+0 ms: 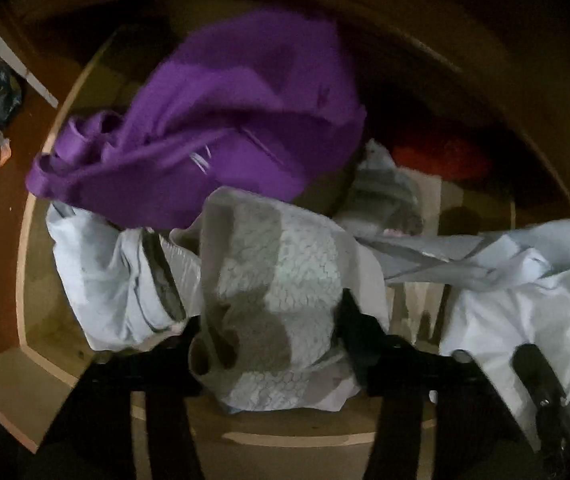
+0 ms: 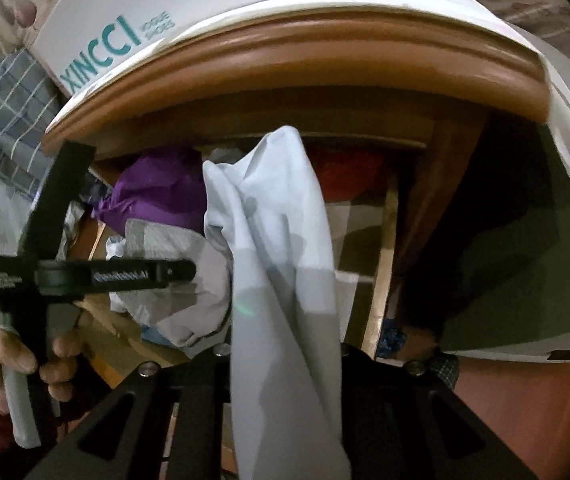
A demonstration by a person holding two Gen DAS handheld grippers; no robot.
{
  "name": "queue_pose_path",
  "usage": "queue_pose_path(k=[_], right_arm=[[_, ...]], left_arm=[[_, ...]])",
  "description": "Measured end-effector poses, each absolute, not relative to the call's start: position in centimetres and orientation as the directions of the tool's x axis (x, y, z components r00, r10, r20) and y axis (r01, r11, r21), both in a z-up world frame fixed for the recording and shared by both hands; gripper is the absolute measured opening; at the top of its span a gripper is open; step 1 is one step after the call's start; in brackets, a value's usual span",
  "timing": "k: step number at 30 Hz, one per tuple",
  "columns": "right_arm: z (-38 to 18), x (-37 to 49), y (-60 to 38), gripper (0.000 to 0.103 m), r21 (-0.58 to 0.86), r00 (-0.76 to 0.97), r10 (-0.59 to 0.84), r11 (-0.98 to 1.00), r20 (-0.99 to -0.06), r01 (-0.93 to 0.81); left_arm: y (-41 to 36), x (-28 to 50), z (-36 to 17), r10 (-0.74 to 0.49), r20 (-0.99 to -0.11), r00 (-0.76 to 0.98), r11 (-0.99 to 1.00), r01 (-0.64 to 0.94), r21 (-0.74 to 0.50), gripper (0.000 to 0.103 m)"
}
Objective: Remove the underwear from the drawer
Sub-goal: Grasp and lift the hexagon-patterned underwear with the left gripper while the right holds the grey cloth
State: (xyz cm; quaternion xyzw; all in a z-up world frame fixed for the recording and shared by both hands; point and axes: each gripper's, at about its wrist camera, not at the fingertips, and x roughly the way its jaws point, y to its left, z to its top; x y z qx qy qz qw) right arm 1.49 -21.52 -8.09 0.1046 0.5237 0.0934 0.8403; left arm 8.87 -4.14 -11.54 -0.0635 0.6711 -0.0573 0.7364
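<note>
While left gripper [image 1: 273, 344] jaws pinch crinkly grey underwear [image 1: 281, 280] — right gripper [image 2: 285, 364] jaws clamp smooth, perhaps cotton, pale cloth [image 2: 277, 240].

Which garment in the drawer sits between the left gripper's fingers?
The grey-and-white patterned garment: it bulges between the left gripper fingers, unlike the purple garment lying farther back and the pale one hanging from the right gripper.

White XINCCI shoe box [image 2: 125, 12] atop the wooden cabinet top [image 2: 305, 60]
</note>
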Motion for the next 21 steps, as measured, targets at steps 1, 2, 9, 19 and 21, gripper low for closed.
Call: queue_pose_path(k=[1,2,9,19,21], right_arm=[[-8.0,1.5,-21.5,0.015,0.279,0.437,0.272,0.959,-0.857,-0.049],[-7.9,1.9,-21.1,0.015,0.284,0.44,0.276,0.958,-0.855,-0.049],[-7.9,2.1,-20.7,0.015,0.277,0.456,0.271,0.959,-0.848,-0.054],[-7.6,0.8,-22.3,0.015,0.272,0.472,0.257,0.962,-0.843,-0.038],[-7.6,0.8,-22.2,0.015,0.265,0.474,0.251,0.963,-0.844,-0.038]], left_arm=[[-4.3,8.8,-11.4,-0.152,-0.983,0.107,0.988,0.004,-0.153,0.034],[-4.5,8.7,-11.2,-0.145,-0.983,0.116,0.989,0.011,-0.145,0.024],[-3.7,7.2,-9.1,-0.186,-0.97,0.158,0.983,0.032,-0.183,0.017],[-1.7,4.3,-4.0,-0.22,-0.942,0.252,0.975,0.084,-0.205,0.016],[-1.2,3.8,-2.6,-0.221,-0.934,0.282,0.975,0.094,-0.202,0.016]])
